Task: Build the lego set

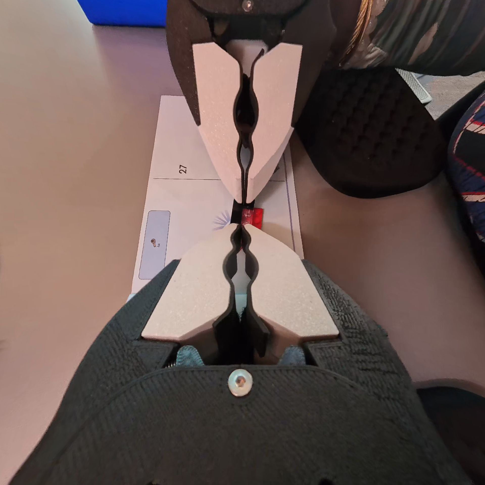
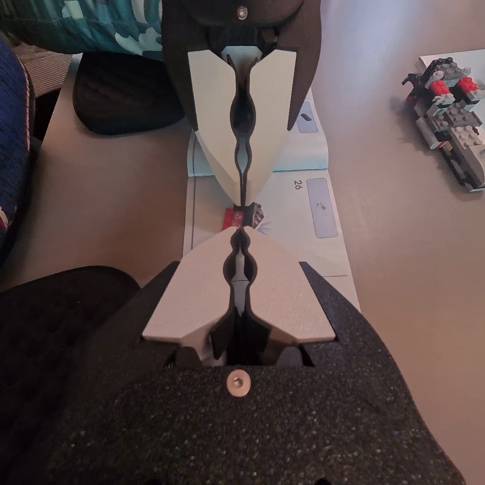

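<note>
Lego sub-assembly: a small cluster of red and black bricks [image 1: 248, 215], held in the air between the two tool tips, just above the open instruction booklet [image 1: 183, 199] — the right wrist view shows a dark grey studded piece [image 2: 256, 214] on one side of it.
Left hand-held gripper [image 1: 242, 227]: clenched, its tips pinching the near end of the cluster.
Right hand-held gripper [image 2: 241, 228]: also clenched, gripping the cluster from the opposite end; the two tools face each other tip to tip.
Main model: a grey, black and red build [image 2: 446, 115] resting on the counter [image 2: 393, 262], well apart from the grippers, to the right in the right wrist view.
Blue box: a blue box corner [image 1: 126, 11] at the far edge of the counter in the left wrist view.
Step in hand: likely seating or squeezing together two small pieces of the sub-assembly; whether the join is fully closed is hidden by the tips.
Next move: probably a firm, straight press along the shared axis, then one gripper lets go while the other keeps its hold — twisting could pop the small bricks apart or drop them onto the booklet.
</note>
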